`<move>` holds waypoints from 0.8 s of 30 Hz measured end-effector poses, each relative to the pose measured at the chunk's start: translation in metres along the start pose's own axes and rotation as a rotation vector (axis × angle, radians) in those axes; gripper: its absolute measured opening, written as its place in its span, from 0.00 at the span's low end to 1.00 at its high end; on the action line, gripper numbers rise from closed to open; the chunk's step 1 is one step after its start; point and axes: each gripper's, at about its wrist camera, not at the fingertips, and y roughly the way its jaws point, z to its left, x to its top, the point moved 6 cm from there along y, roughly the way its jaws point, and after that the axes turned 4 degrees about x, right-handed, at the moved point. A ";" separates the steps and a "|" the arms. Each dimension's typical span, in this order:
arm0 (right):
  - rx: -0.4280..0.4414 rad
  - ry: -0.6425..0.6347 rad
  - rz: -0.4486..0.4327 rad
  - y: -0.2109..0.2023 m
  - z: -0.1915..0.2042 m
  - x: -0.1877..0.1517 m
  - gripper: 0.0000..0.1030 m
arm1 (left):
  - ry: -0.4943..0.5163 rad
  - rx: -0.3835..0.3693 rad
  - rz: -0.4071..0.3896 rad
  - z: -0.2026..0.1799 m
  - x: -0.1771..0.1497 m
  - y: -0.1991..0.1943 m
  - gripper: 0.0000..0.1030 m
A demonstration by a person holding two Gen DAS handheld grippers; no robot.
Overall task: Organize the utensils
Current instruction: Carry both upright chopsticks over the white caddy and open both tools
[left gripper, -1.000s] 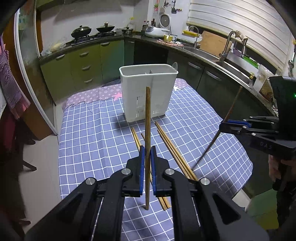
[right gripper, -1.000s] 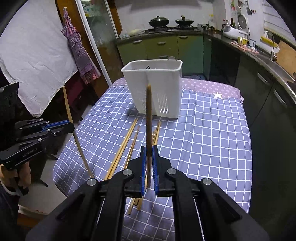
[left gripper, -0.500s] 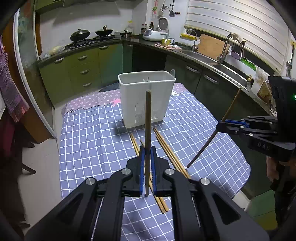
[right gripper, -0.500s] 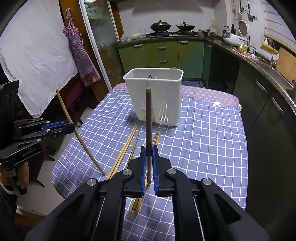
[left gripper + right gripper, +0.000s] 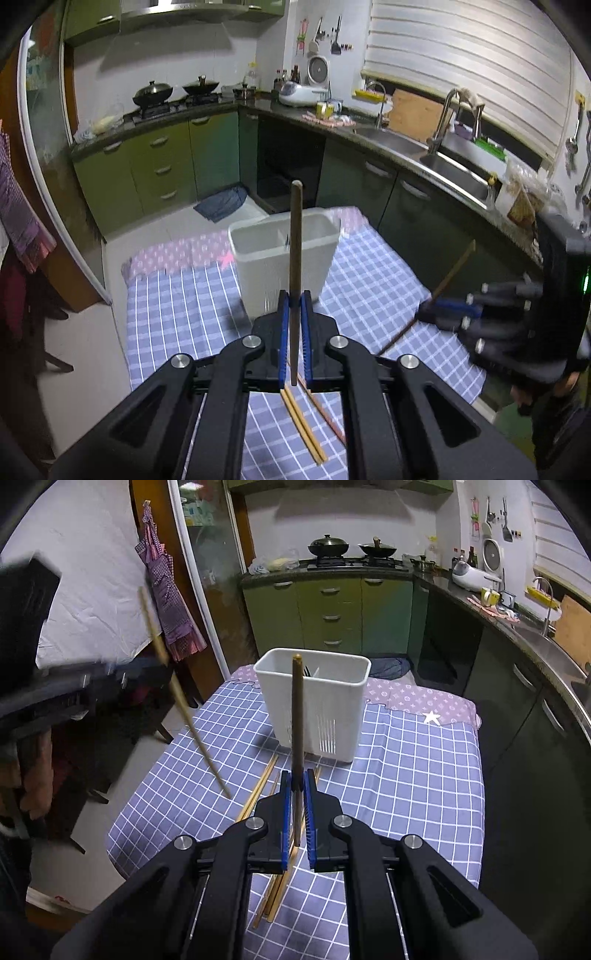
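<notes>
Left gripper raised above the checked cloth worktop, fingers pinching an upright wooden chopstick before the white plastic holder, right gripper likewise level, fingers clamping a round brown chopstick, loose bamboo chopsticks lying flat below.

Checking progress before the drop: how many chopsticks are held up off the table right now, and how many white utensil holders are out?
Held chopsticks: 2, left chopstick and right chopstick
White utensil holder: 1
Total: 3
</notes>
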 end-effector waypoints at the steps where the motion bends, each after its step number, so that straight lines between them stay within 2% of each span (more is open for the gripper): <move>1: 0.002 -0.003 0.002 0.001 0.000 0.001 0.07 | -0.004 0.000 -0.005 0.002 0.007 -0.001 0.06; 11: 0.013 0.025 0.014 0.008 -0.019 0.000 0.07 | -0.031 0.016 -0.114 0.011 0.102 -0.011 0.06; 15: 0.017 0.033 0.012 0.009 -0.025 0.001 0.07 | -0.028 0.053 -0.151 0.012 0.130 -0.005 0.06; 19: 0.017 0.020 -0.029 -0.003 -0.023 0.017 0.07 | -0.034 0.089 -0.126 0.019 0.135 0.023 0.06; 24: 0.001 -0.005 -0.120 -0.027 -0.020 0.060 0.07 | -0.053 0.106 -0.079 0.031 0.125 0.062 0.06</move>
